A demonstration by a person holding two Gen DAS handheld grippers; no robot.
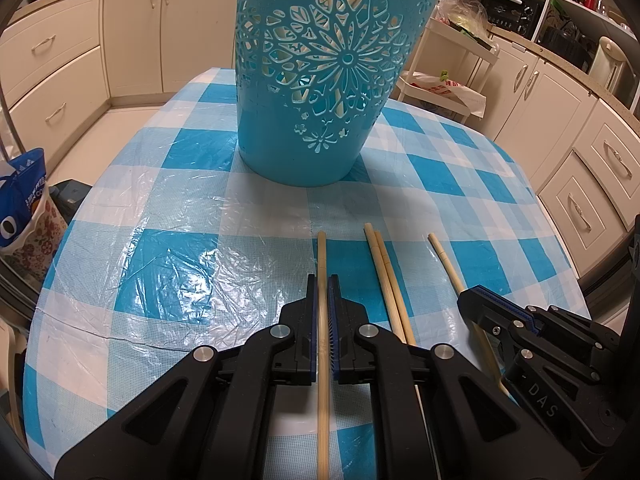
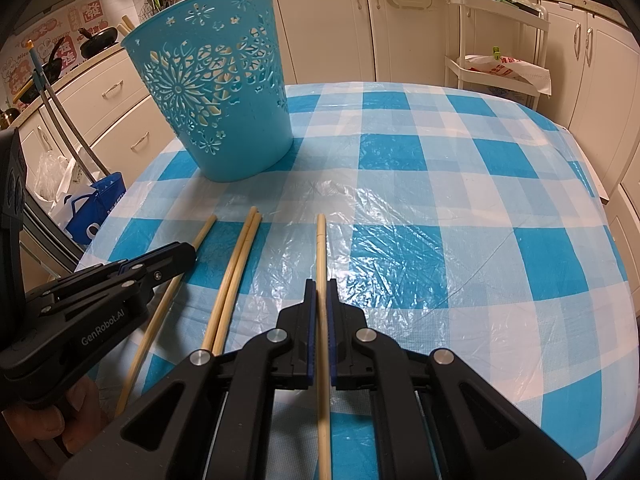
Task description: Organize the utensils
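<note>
A pale-blue cut-out basket [image 1: 320,80] [image 2: 224,92] stands upright at the far side of the table, and wooden sticks show through its holes. In front of it lie several bamboo chopsticks, side by side. My left gripper [image 1: 322,280] [image 2: 190,250] is shut on the leftmost chopstick [image 1: 321,252] [image 2: 204,232]. My right gripper [image 2: 321,284] [image 1: 466,298] is shut on the rightmost chopstick [image 2: 321,240] [image 1: 444,260]. A pair of chopsticks [image 1: 384,272] [image 2: 236,264] rests touching each other between the two grippers, held by neither.
The round table [image 1: 180,240] wears a blue-and-white checked cloth under crinkled clear plastic. Cream kitchen cabinets ring the room. A white trolley [image 2: 500,68] stands beyond the far edge, a blue bag [image 1: 20,200] on the floor at left. A hand [image 2: 48,420] grips the left tool.
</note>
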